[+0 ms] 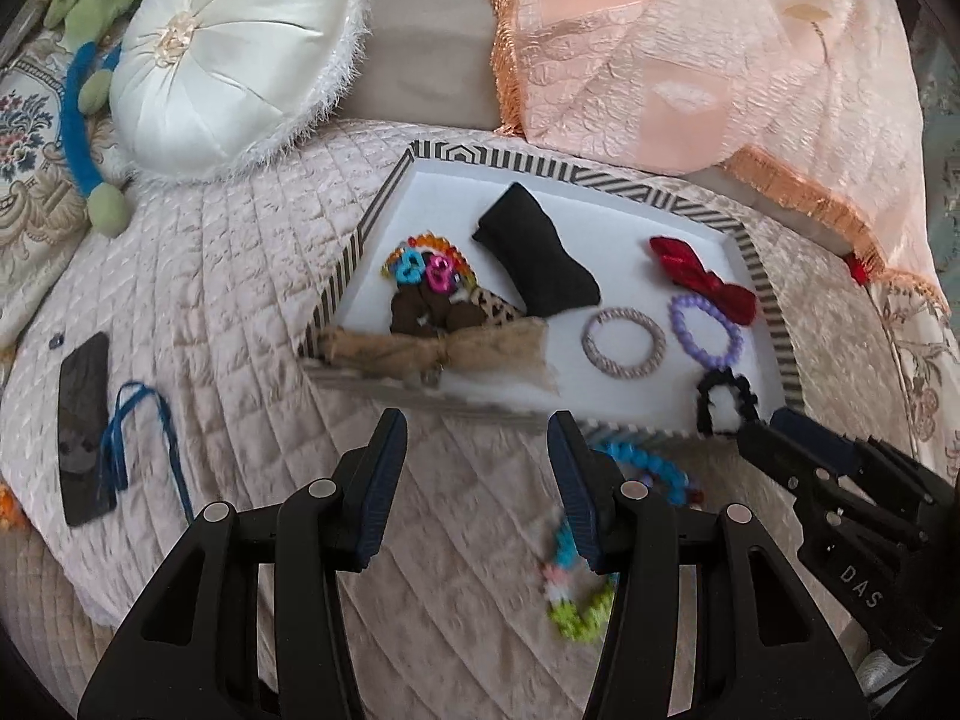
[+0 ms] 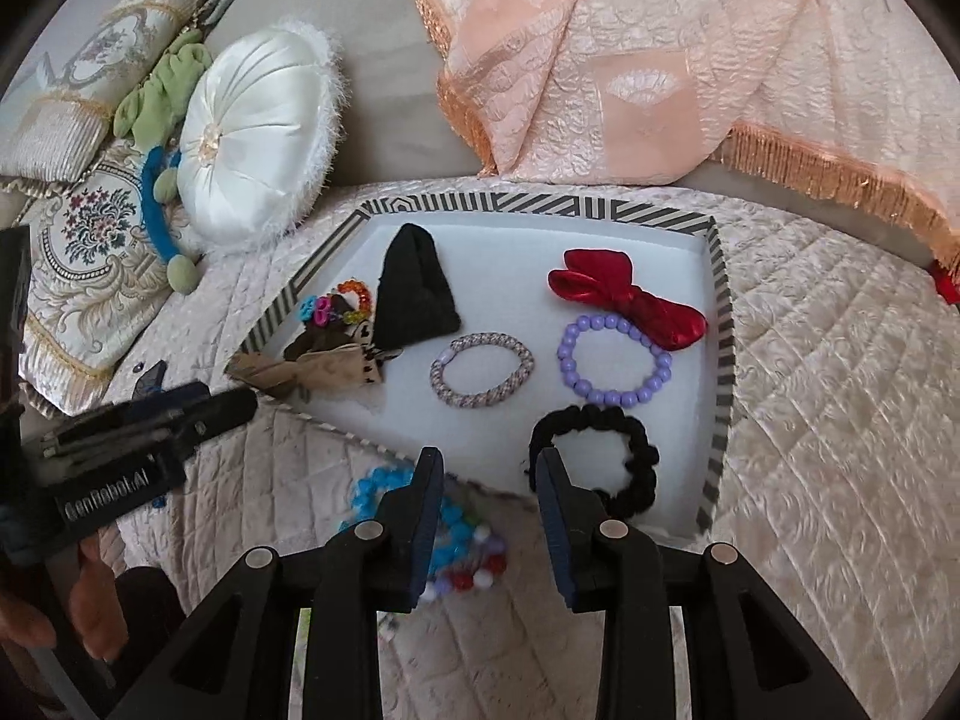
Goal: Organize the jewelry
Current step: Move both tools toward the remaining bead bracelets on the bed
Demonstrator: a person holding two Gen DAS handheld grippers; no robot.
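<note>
From the left wrist, the left claw (image 1: 474,468) is spread and empty over the quilted bed (image 1: 240,276); a striped tray (image 1: 774,324) holds a purple bead bracelet (image 1: 705,330). From the right wrist, the right claw (image 2: 489,501) gapes empty beside a black scrunchie (image 2: 636,456) inside the tray's near corner; blue beads (image 2: 384,489) lie outside.

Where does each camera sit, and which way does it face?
Left wrist: on the left tool, angled down at the striped tray on the quilt; the right tool shows.
Right wrist: on the right tool, facing the tray; the left tool and hand show.
Shared: tray, black scrunchie.
</note>
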